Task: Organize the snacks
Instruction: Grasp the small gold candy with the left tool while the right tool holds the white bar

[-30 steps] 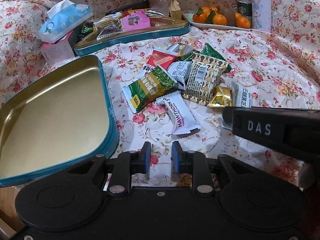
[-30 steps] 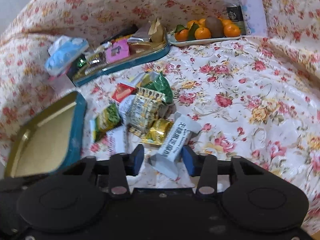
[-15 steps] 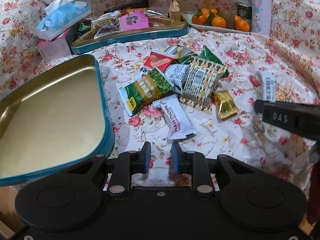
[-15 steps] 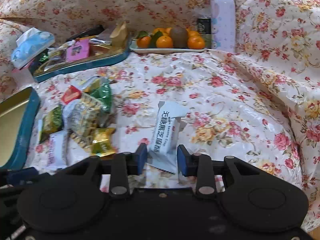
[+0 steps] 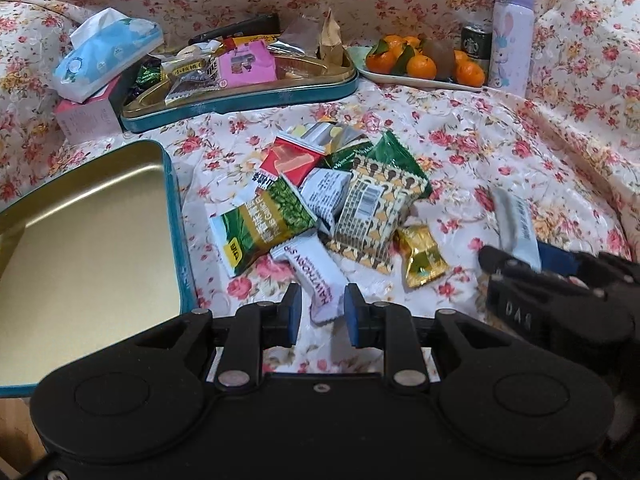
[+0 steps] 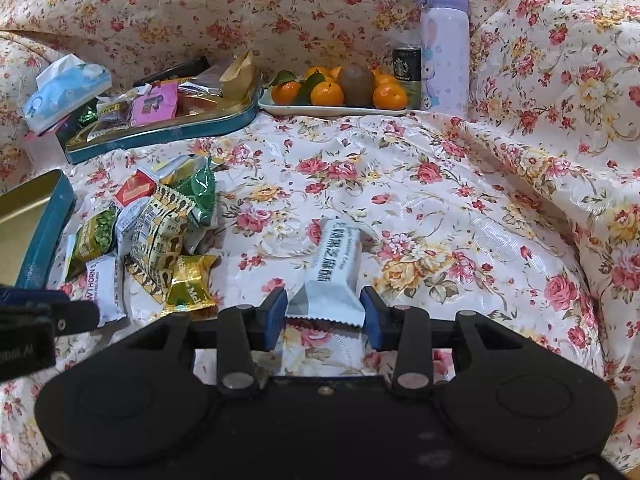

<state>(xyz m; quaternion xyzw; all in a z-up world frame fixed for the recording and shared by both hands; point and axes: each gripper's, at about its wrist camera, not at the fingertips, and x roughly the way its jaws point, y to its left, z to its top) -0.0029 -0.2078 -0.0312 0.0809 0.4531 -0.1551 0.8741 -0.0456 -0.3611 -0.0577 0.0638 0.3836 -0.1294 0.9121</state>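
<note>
Right claw has carried the pale grey sesame-crisp bar wrapper away from the snack pile; pads now spread wider, bar loose between them, prob. released. Left claw, part-open, now straddles the white hawthorn bar w/o clamping, next pick for the empty gold-lined teal tin.

Open floral cloth to my right and ahead, room to pass. Left is blocked by the snack pile and the empty gold tin; far edge is walled by the fruit plate, purple bottle and filled tin.
</note>
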